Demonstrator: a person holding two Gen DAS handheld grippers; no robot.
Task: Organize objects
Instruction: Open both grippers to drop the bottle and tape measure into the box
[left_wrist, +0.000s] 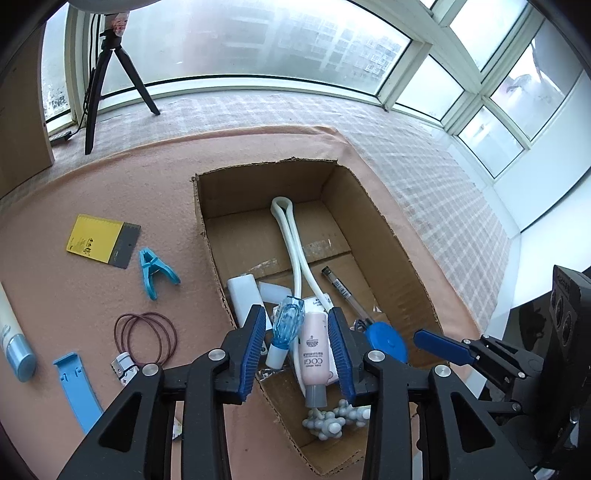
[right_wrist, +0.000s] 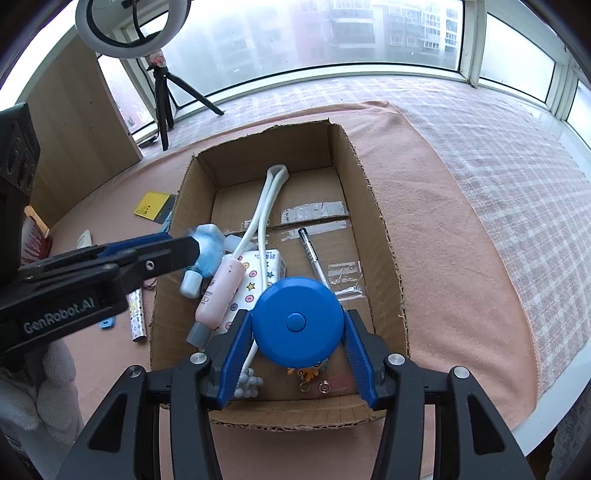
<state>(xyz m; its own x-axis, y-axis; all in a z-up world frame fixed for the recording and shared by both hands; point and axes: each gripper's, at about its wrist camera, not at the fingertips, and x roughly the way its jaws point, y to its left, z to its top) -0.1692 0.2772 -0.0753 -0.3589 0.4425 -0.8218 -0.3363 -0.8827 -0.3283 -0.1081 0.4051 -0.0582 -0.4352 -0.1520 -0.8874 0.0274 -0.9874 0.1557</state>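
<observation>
An open cardboard box (left_wrist: 365, 206) (right_wrist: 373, 192) sits on a pink cloth. It holds a white looped cord (left_wrist: 291, 236), a pen (left_wrist: 343, 291), a pink COGI tube (left_wrist: 314, 354) (right_wrist: 221, 291) and a white case (left_wrist: 245, 295). My left gripper (left_wrist: 297, 350) is open above the box's left part; a clear blue bottle (left_wrist: 286, 328) (right_wrist: 205, 251) is between its fingers, falling or loose. My right gripper (right_wrist: 299, 350) is open around a round blue tape measure (right_wrist: 297, 321) (left_wrist: 386, 338) over the box's near end, its fingers just clear of the case.
On the cloth left of the box lie a yellow card (left_wrist: 99, 240), a blue clamp (left_wrist: 155, 271), brown rubber bands (left_wrist: 146, 336), a blue strip (left_wrist: 75, 387), a patterned lighter (left_wrist: 123, 369) and a white-blue tube (left_wrist: 14, 339). A tripod (left_wrist: 107, 70) stands at the back.
</observation>
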